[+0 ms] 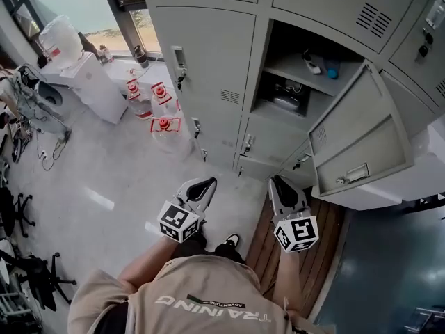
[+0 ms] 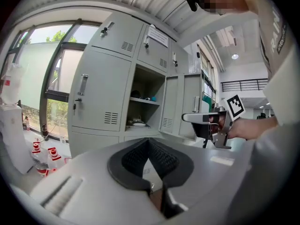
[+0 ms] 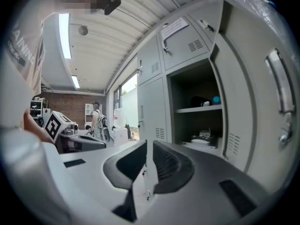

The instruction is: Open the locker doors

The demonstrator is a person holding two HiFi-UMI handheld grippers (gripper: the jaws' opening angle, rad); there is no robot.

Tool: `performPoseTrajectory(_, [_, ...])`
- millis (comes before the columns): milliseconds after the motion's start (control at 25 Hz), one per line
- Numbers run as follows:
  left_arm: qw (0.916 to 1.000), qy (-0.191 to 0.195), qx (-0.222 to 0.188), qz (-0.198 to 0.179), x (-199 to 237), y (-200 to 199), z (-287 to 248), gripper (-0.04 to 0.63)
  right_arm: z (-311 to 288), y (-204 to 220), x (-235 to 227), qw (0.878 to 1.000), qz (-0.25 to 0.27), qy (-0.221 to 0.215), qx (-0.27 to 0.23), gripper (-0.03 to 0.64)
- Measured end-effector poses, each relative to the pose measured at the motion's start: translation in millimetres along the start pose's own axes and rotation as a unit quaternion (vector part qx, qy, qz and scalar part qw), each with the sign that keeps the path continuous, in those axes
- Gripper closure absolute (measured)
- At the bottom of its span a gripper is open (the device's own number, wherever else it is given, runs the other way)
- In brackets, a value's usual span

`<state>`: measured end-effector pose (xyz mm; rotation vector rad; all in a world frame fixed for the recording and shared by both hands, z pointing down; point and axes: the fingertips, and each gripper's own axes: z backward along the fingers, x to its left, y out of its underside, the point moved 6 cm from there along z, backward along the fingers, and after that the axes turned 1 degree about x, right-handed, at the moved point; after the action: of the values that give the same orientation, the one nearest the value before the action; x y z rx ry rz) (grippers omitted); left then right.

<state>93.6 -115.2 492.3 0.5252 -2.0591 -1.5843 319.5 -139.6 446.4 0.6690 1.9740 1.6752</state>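
Closest in, beige shirt (image 1: 201, 301), "TRAINING" printed across the back with a small "ADVENTURE" beside it. Just ahead, both forearms stretched forward and low, side by side, aimed at the lockers. Left hand-held gripper (image 1: 206, 184) with pads closed together at the tips, nothing between; right hand-held gripper (image 1: 279, 184) with a thin slit between its pads, empty too, neither touching metal. Straight in front, grey locker bank (image 1: 208, 54): open door (image 1: 358, 141) swung out to the right beyond the right hand-held gripper, shelf (image 1: 306, 72) and small items exposed; closed door (image 1: 205, 47) alongside on the left. Paper notice (image 3: 174, 28) on an upper door, print unreadable.
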Motion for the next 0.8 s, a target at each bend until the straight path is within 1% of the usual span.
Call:
performPoseTrajectory(160, [0.9993, -0.034, -0.003, 0.016, 45.5, 9.6, 35.6, 0.589, -44.8, 4.3, 44.9, 0.999, 0.004, -0.034, 0.015, 0.578])
performPoseTrajectory(240, [0.9991, -0.036, -0.008, 0.019, 68.9, 13.2, 49.7, 0.589, -68.3, 6.0, 68.7, 0.999, 0.008, -0.046, 0.024, 0.578])
performPoseTrajectory(320, [0.9994, -0.028, -0.011, 0.015, 93.9, 15.5, 62.2, 0.589, -93.3, 6.7, 93.9, 0.998, 0.012, -0.046, 0.027, 0.578])
performPoseTrajectory(400, [0.9998, -0.015, -0.011, 0.003, 122.2, 15.1, 73.6, 0.589, -120.0, 7.0, 119.7, 0.999, 0.009, -0.031, 0.024, 0.578])
performPoseTrajectory(520, [0.9997, 0.004, -0.004, -0.024, 167.2, 19.1, 91.8, 0.589, -154.5, 7.7, 157.6, 1.0, 0.008, 0.012, 0.013, 0.578])
performPoseTrajectory(600, [0.9993, 0.01, 0.005, -0.035, 199.5, 24.6, 103.9, 0.589, -175.5, 8.3, 178.9, 0.999, 0.009, 0.036, 0.009, 0.578])
performPoseTrajectory(680, [0.9991, 0.01, 0.009, -0.04, 225.7, 25.1, 115.0, 0.589, -191.8, 7.0, 195.3, 0.999, 0.004, 0.046, 0.007, 0.578])
performPoseTrajectory(800, [0.9992, 0.005, 0.002, -0.04, 253.8, 16.1, 124.5, 0.589, -210.0, 3.6, 209.3, 0.998, 0.008, 0.055, 0.007, 0.578])
